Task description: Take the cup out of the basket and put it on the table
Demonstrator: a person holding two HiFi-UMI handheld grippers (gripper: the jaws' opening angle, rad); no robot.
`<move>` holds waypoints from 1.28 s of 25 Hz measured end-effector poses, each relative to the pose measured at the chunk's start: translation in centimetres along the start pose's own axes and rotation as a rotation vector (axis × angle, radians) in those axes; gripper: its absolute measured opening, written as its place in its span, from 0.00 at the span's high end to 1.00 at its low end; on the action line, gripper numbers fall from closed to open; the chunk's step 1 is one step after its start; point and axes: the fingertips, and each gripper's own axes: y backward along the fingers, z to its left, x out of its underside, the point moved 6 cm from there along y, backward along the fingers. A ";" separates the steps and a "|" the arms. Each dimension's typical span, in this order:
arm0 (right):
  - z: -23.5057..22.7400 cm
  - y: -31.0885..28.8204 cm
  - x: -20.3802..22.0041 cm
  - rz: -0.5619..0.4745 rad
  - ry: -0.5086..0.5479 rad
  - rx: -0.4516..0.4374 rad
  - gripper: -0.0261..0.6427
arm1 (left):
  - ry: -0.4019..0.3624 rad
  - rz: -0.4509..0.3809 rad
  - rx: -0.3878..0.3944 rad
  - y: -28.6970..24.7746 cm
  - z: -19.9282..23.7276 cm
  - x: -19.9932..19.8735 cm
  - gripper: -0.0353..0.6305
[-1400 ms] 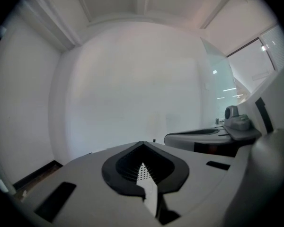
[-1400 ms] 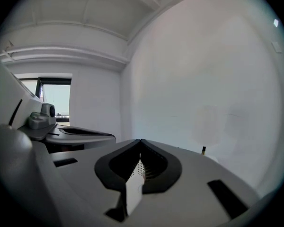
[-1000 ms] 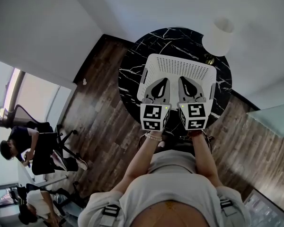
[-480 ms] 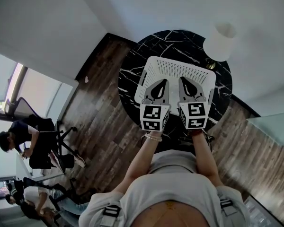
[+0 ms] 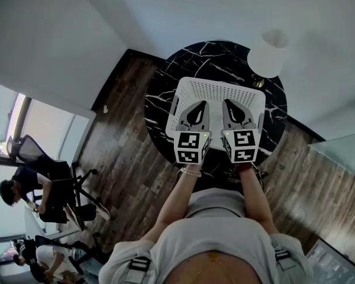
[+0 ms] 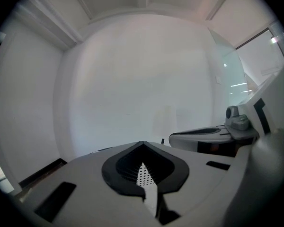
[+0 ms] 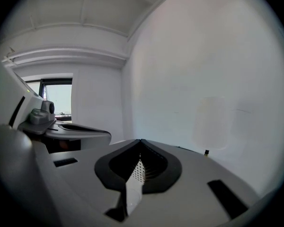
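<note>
Comparing the head view with a second ago: left gripper (image 5: pixel 201 103) and right gripper (image 5: pixel 228 103) remain side by side above the one basket (image 5: pixel 219 87) on the one table (image 5: pixel 165 93); nothing is lifted, so retrieval appears not begun. One lamp (image 5: pixel 267 52). No cup is visible; presumably it lies in the basket beneath them.

Left gripper view: jaws closed, empty.

Right gripper view: jaws closed, empty.

My right gripper (image 7: pixel 140 144), jaws pressed together, perforated basket (image 7: pixel 139 171) showing through their slit, left gripper (image 7: pixel 102 134) alongside, white wall (image 7: pixel 203 56) ahead.
</note>
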 end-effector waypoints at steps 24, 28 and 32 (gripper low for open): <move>-3.1 -1.7 0.9 0.043 -0.071 0.191 0.95 | -0.095 0.355 0.346 -6.3 0.7 4.5 0.94; -3.3 -2.0 1.1 0.050 -0.081 0.209 0.95 | -0.116 0.416 0.386 -7.0 0.6 5.6 0.94; -3.5 -2.5 1.5 0.058 -0.089 0.223 0.95 | -0.122 0.475 0.430 -7.8 0.6 6.6 0.94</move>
